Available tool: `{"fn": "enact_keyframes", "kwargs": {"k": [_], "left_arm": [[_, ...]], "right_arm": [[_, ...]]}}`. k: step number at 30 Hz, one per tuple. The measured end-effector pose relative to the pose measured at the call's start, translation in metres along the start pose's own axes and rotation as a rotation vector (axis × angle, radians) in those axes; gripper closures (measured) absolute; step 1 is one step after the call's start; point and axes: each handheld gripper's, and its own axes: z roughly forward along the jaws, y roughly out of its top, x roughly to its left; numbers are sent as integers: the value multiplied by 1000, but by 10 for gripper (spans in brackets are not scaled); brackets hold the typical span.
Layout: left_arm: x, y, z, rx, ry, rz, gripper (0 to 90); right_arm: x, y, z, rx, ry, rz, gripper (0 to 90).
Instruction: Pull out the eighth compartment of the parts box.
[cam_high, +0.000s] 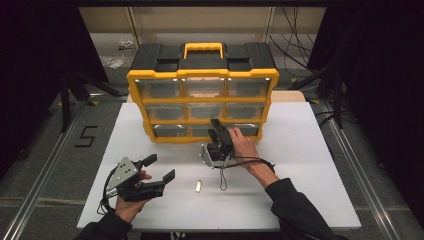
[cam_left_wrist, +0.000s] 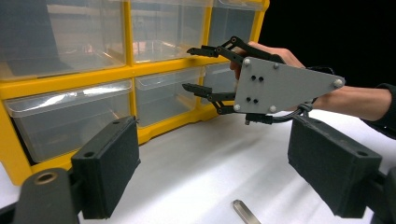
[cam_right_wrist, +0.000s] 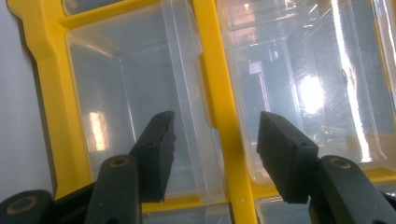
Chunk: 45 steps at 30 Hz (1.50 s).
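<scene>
Right tongs (cam_high: 216, 124), center frame in the high view: jaws parted, gripping nothing, tips at the front of the bottom middle drawer (cam_high: 206, 130) of the yellow organizer (cam_high: 202, 102). In the right gripper view the jaws straddle a yellow divider post (cam_right_wrist: 219, 107) between two clear drawers, pads apart from it on either side. The left gripper view shows them side-on, upper right, with the grey three-cornered plate (cam_left_wrist: 280, 86) and the right hand (cam_left_wrist: 268, 53) behind it.

Left tongs (cam_high: 159, 167), lower left of the high view: jaws wide apart, empty, hovering over the white bench (cam_high: 300, 165), held by the left hand (cam_high: 127, 205).

Organizer: nine clear plastic drawers in three rows, yellow frame, black lid with yellow handle (cam_high: 203, 49). Drawers look empty where seen through; glare hides parts of some.

Small flat metal piece (cam_high: 198, 186) lies on the bench between the two tongs, lower center; the left gripper view catches its rounded end at the bottom edge (cam_left_wrist: 245, 211).

Pads: black, blocky, matte, foam-like.
</scene>
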Motion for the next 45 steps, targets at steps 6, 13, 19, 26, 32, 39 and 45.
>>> {"fn": "enact_keyframes", "kwargs": {"k": [6,13,19,26,32,39,45], "left_arm": [[0,0,0,1,-1,1,159],[0,0,0,2,-1,1,160],[0,0,0,2,-1,0,160],[0,0,0,1,-2,0,161],[0,0,0,2,-1,-1,161],[0,0,0,0,-1,-1,161],[0,0,0,0,-2,-1,161]], "right_arm": [[0,1,0,4,-9,-16,487],[1,1,1,1,-27,-28,502],[3,2,1,7,-33,-32,517],[4,1,1,2,-53,-59,538],[6,1,2,2,-57,-64,545],[5,2,1,5,-69,-73,557],[6,1,-1,0,-73,-87,579]]}}
